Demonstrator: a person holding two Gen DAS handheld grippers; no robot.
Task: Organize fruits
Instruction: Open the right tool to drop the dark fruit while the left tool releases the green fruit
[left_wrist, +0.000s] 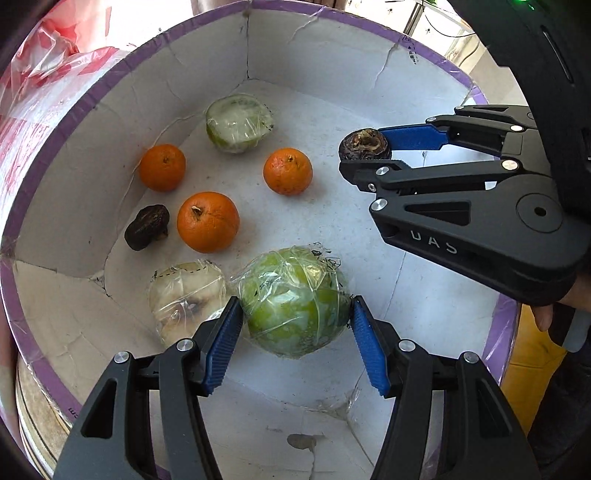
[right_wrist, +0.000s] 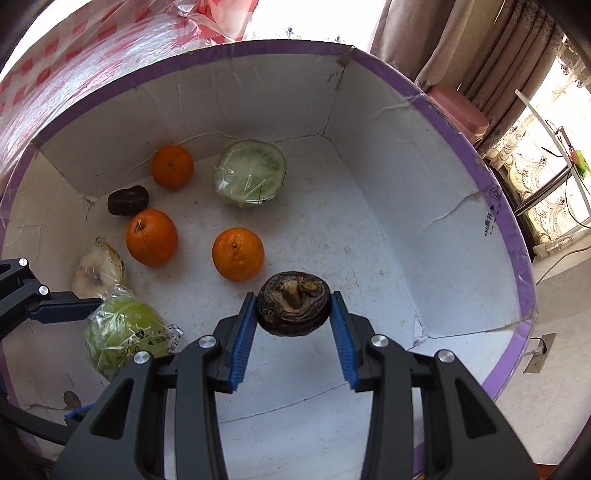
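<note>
- The left gripper (left_wrist: 295, 317) points steeply down into the white cardboard box (left_wrist: 424, 92), near its front wall, its blue pads clamped on a green fruit in plastic wrap (left_wrist: 293, 304).
- Beside it, toward the box's left wall, lies a pale wrapped fruit piece (left_wrist: 186, 297).
- Three oranges (left_wrist: 208, 221), a dark shrivelled fruit (left_wrist: 147, 226) and a wrapped cut green fruit half (left_wrist: 238, 123) sit on the box floor toward its far-left corner.
- The right gripper (right_wrist: 293, 304), also tilted down over the box, pinches a dark wrinkled fruit (right_wrist: 293, 302) between narrow-set pads, clear of the floor.
</note>
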